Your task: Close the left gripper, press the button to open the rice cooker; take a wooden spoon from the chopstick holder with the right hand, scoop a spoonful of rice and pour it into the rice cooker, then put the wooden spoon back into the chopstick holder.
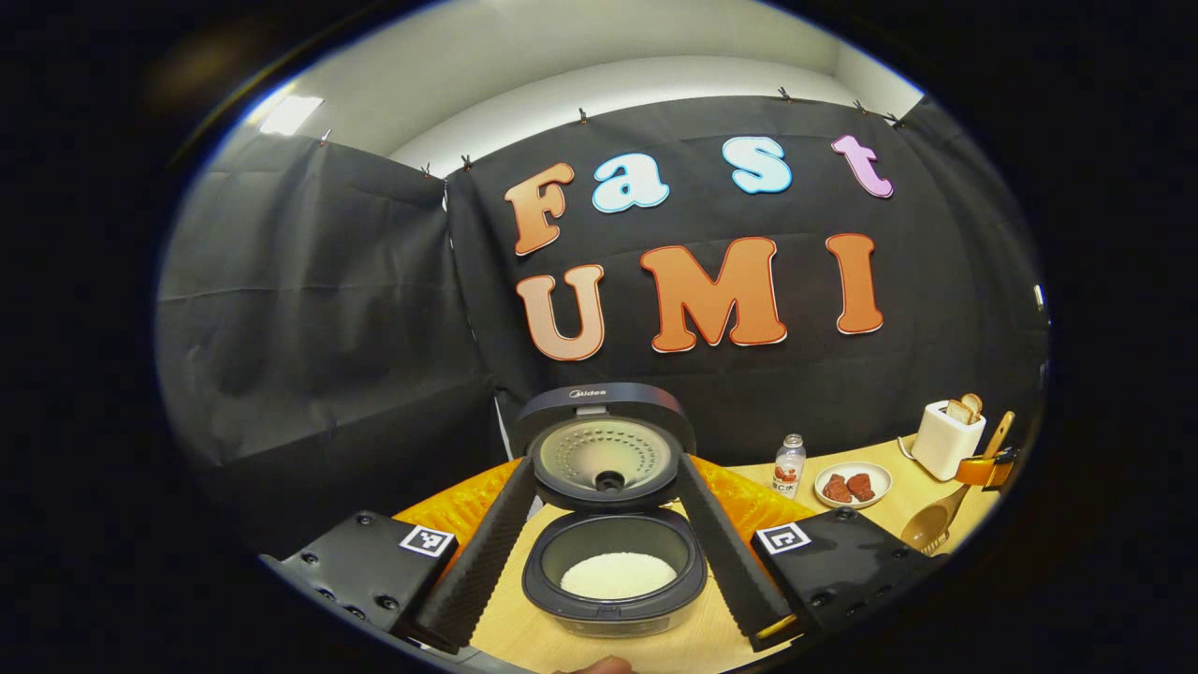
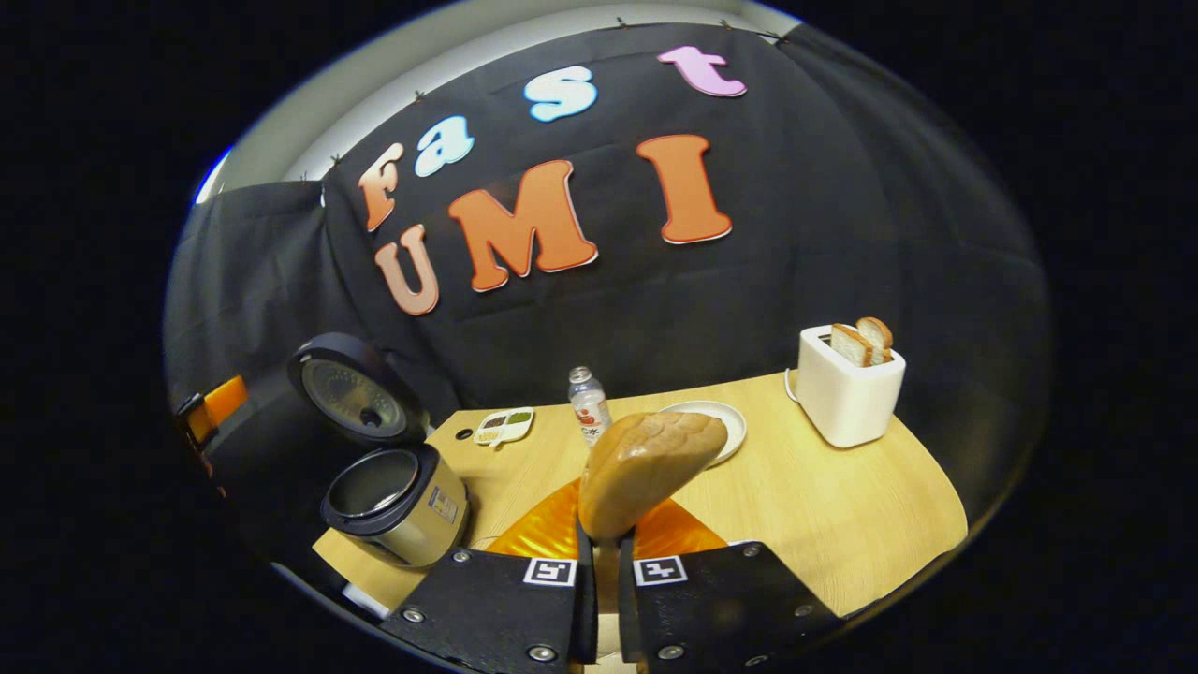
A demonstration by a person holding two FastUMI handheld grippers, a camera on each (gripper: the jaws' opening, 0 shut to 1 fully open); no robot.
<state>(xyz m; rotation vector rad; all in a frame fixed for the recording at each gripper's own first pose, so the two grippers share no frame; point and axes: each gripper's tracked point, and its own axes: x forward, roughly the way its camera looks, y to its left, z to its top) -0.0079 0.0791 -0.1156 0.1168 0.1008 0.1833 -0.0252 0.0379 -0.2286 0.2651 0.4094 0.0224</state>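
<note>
Right gripper view | fingers clamped on wooden spoon | left gripper fingers apart

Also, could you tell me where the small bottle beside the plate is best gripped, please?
Grip the small bottle around its straight body, below the cap, coming in level from the front. It stands upright and is narrow and round, so the open left claw could probably span it. The plate sits close beside it, so a sideways approach is tighter.

Smooth wooden spoon, pale wood-grain table, glossy plastic toaster, matt cloth wall.
</note>
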